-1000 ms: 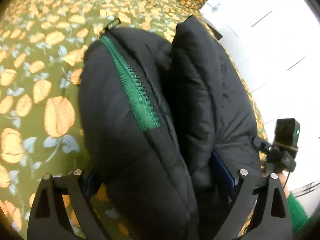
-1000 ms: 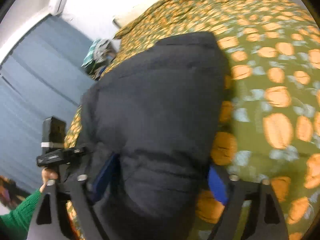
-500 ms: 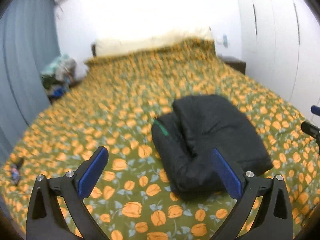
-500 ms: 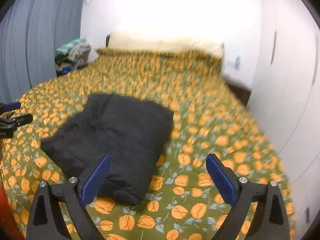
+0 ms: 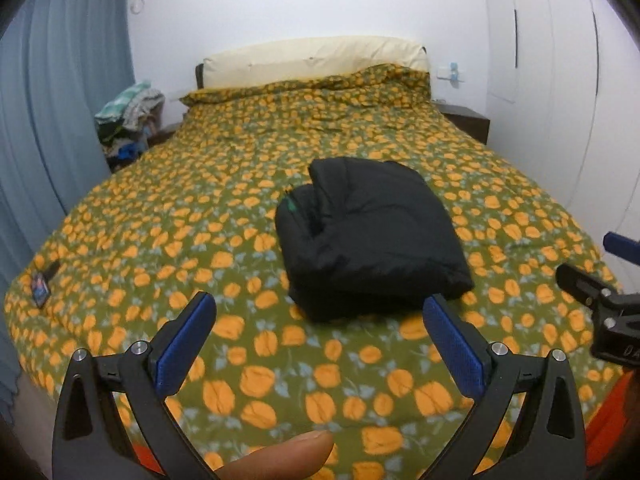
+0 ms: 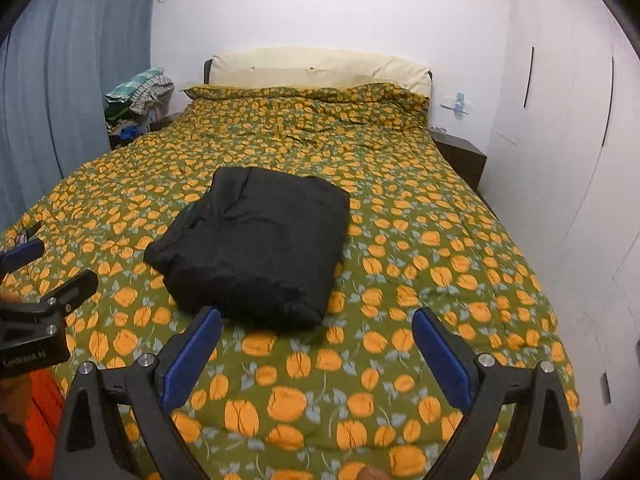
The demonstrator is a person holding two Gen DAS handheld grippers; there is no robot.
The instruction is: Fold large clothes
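A black puffer jacket (image 5: 372, 236) lies folded into a thick bundle on the green bedspread with orange flowers (image 5: 200, 220). A bit of its green zipper shows at the left fold. It also shows in the right wrist view (image 6: 260, 244). My left gripper (image 5: 320, 316) is open and empty, held back above the bed's near edge, short of the jacket. My right gripper (image 6: 316, 328) is open and empty, also back from the jacket. Each gripper shows at the edge of the other's view: the right one (image 5: 600, 292), the left one (image 6: 44, 296).
A cream pillow (image 6: 320, 70) lies at the headboard. A pile of clothes (image 6: 136, 100) sits beside the blue curtain (image 6: 48, 92) on the left. A dark nightstand (image 6: 460, 154) and white wardrobe doors (image 6: 560, 140) stand on the right. A small dark object (image 5: 42, 282) lies at the bed's left corner.
Both grippers have let go of the jacket and pulled back and up from it. The jacket now lies folded on the bed, seen from farther away.
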